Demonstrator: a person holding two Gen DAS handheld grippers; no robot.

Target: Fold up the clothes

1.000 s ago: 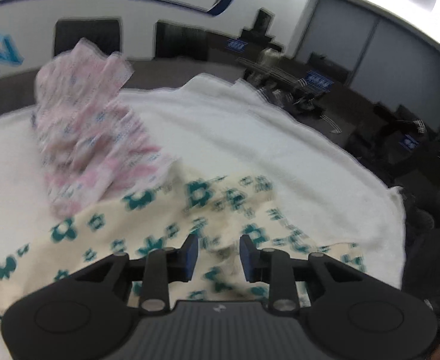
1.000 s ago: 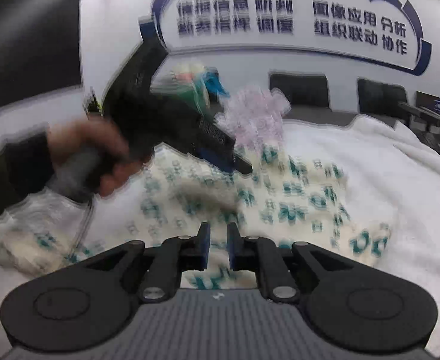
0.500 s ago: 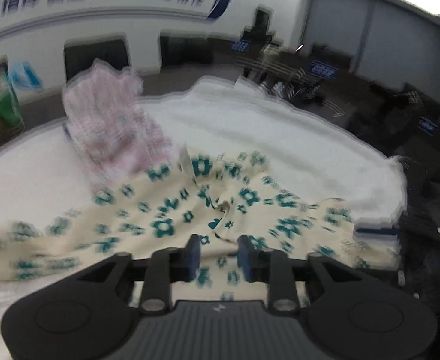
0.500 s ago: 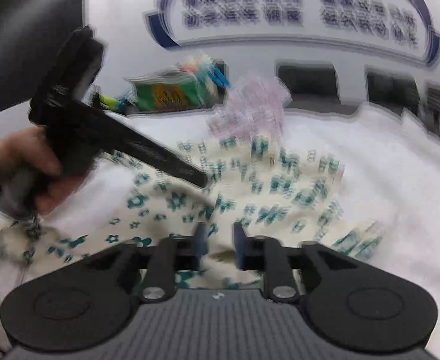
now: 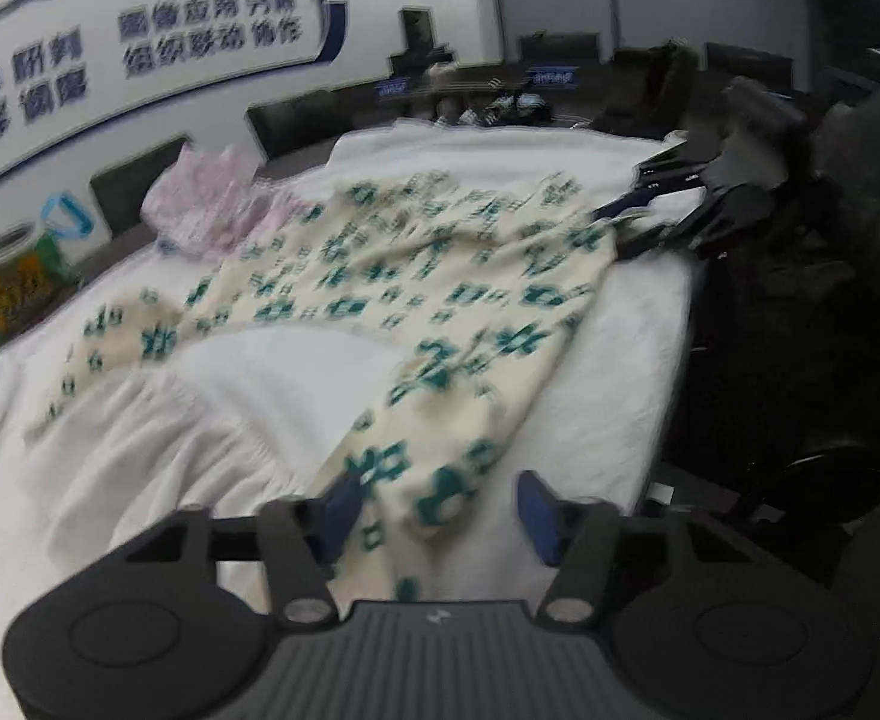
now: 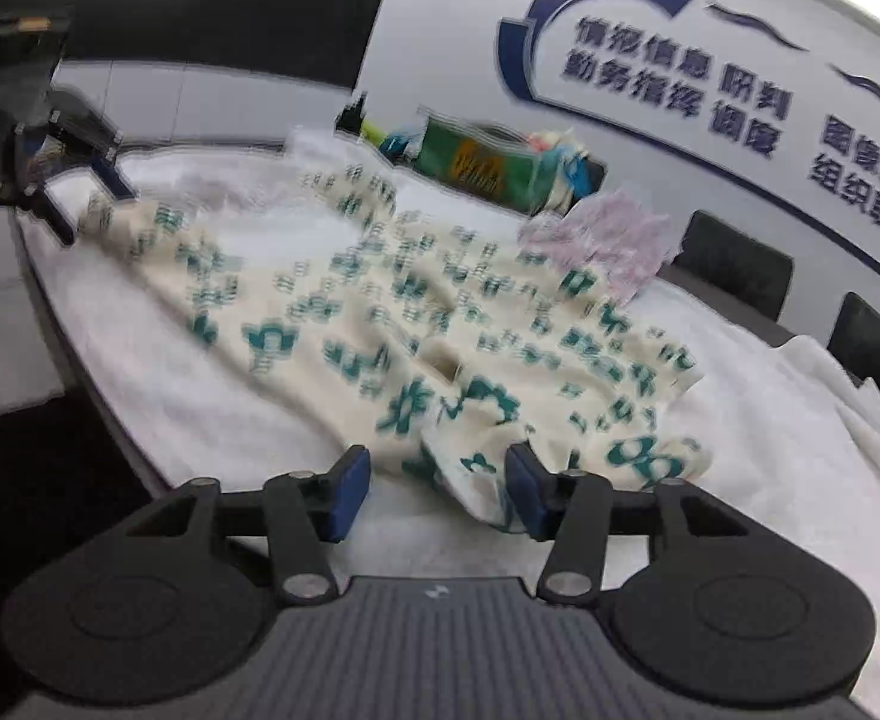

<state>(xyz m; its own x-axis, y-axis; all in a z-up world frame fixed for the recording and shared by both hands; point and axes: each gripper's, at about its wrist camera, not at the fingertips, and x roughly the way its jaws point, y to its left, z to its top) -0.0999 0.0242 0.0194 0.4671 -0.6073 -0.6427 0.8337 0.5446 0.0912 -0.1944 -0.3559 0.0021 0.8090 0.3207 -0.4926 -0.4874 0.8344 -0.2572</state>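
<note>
Both hand-held grippers, left gripper [image 5: 434, 510] and right gripper [image 6: 437, 489], gape apart over the spread cream green-flowered cotton garment [image 6: 380, 324], apparently ready for folding.

an office meeting room; wall signage [image 6: 674, 90] in blue lettering; dark chairs [image 6: 734, 270] around a cloth-covered table [image 5: 638, 372]

Soft printed cloth garment [image 5: 416, 276], fluffy white cover [image 5: 260, 372]

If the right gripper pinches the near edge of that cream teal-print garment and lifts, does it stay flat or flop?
Likely flops: the cream garment lies wrinkled and bunched by the open right gripper, so it looks soft. Probably light, thin knit. It may drag on the white towel cover rather than slide.
</note>
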